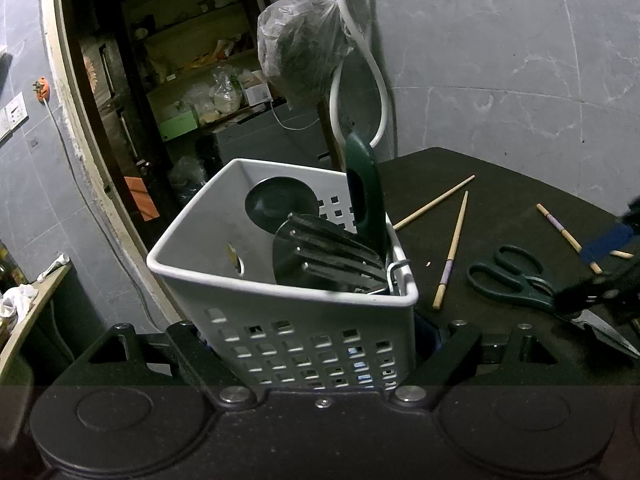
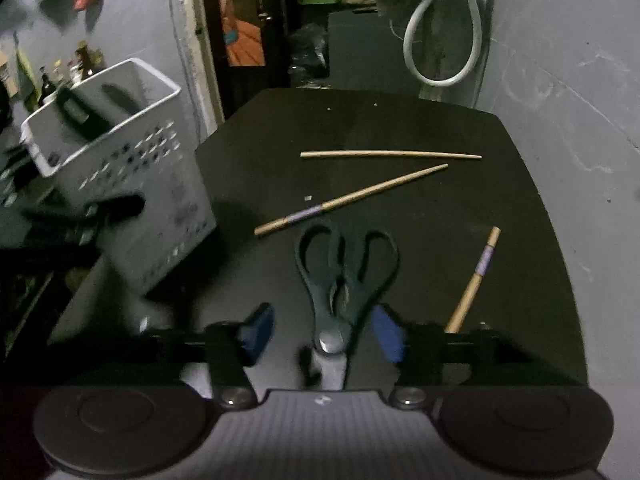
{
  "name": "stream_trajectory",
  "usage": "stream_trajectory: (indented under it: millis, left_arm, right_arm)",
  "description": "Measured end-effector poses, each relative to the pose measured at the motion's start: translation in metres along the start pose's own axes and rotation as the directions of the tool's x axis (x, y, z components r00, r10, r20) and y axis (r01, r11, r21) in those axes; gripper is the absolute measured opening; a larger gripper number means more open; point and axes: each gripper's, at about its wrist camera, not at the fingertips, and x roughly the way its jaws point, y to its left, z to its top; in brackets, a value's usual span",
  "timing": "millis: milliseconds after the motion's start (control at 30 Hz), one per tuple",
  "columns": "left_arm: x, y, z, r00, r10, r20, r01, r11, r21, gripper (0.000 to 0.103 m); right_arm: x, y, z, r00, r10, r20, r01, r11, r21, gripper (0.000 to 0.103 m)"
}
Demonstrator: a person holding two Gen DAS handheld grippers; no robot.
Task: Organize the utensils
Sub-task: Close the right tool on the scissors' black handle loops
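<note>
Basket (image 1: 280,304) clamped by left gripper (image 1: 320,354), steadied for loading. Right gripper (image 2: 324,334) spread wide, astride scissors (image 2: 346,276), pads clear. Chopsticks (image 2: 352,199) loose on table (image 2: 400,120).

No legible txt, labels, brands or nos. anywhere in either view.

Basket (image 2: 120,168) left on table (image 2: 520,184), scissors (image 2: 346,276) right, chopsticks (image 2: 390,154) behind
</note>
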Motion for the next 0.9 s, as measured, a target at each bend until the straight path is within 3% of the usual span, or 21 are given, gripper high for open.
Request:
stream_trajectory:
  millis: [100,267,467,733,900]
  left_arm:
    - [0.000,0.000,0.000,1.000,0.001,0.000,-0.001,1.000,-0.004,0.087]
    - [-0.001,0.002,0.001,1.000,0.003,0.001,-0.003,1.000,-0.009,0.087]
    - [-0.001,0.001,0.000,1.000,0.005,0.006,-0.005,1.000,-0.015,0.087]
    - [0.000,0.001,0.000,1.000,0.005,0.007,-0.005,1.000,-0.014,0.087]
    - [0.000,0.001,-0.001,1.000,0.005,0.006,-0.005,1.000,-0.014,0.087]
  right_arm:
    - [0.014,0.000,0.013,1.000,-0.019,-0.002,0.020,0.999,0.030,0.083]
    - [0.038,-0.006,0.028,0.999,-0.041,-0.035,0.044,0.995,0.093,0.082]
    - [0.055,-0.011,0.036,0.998,-0.046,-0.049,0.051,0.995,0.090,0.062]
    - [0.074,-0.015,0.040,0.994,-0.069,-0.088,0.078,0.992,0.100,0.053]
    - [0.082,-0.016,0.042,0.993,-0.081,-0.083,0.090,0.990,0.111,0.054]
